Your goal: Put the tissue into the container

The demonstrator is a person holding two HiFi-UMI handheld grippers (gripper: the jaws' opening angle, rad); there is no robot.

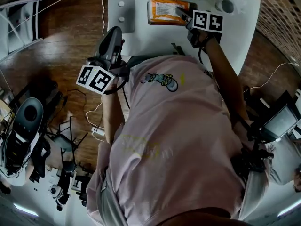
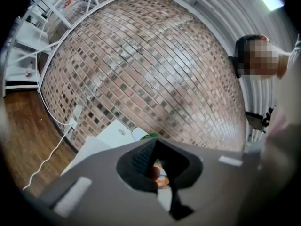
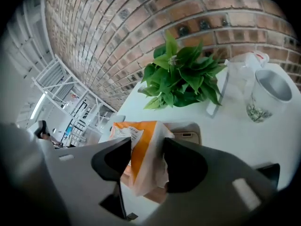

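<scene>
An orange and white tissue pack point(image 1: 165, 11) lies at the far side of the white table point(image 1: 155, 39). In the right gripper view the pack point(image 3: 141, 161) rests on a shallow tan container point(image 3: 187, 136). My right gripper point(image 3: 146, 147) points down at it, jaws slightly apart, with the pack's near end standing between the fingers. From above, this gripper point(image 1: 187, 19) sits at the pack's right end. My left gripper point(image 1: 110, 44) hangs off the table's near left edge, away from the pack. Its jaws point(image 2: 155, 147) look shut and hold nothing.
A leafy green plant point(image 3: 181, 76) and a grey mug point(image 3: 268, 93) stand behind the container near the brick wall. A white flat slab point(image 1: 122, 11) lies at the table's far left. Wooden floor with cables and camera gear lies to the left.
</scene>
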